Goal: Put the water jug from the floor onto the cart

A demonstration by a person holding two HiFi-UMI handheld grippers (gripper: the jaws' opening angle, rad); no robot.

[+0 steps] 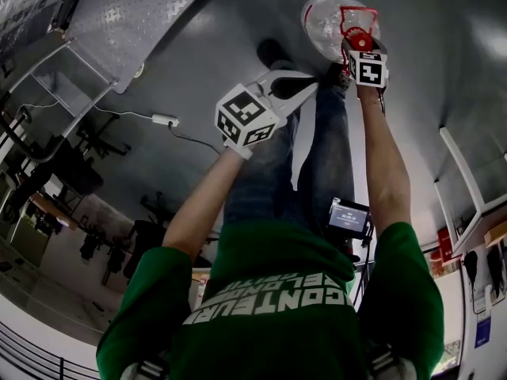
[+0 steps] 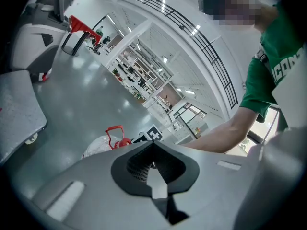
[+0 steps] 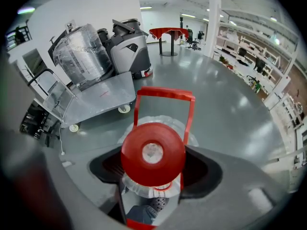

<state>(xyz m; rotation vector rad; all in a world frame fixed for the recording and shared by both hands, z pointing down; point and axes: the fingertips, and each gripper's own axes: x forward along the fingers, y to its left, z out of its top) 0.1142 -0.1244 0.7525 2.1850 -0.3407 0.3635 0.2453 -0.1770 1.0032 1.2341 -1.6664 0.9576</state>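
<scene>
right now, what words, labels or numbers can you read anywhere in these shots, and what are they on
"CONTEUR", roughly, in big white letters on the green shirt; the smaller line above it is too warped to read.
"CON", part of the same print, in the left gripper view.
Too small to read: the small screen and the blue sign.
No print shows on the jug; the marker cubes carry patterns only, no letters.

White block lettering (image 1: 269, 298) across the green shirt (image 1: 261, 339), at six o'clock in the head view, looks like "CONTEUR"; the line under it is unreadable. The left gripper view shows "CON" at two o'clock on that shirt (image 2: 280, 47).
</scene>
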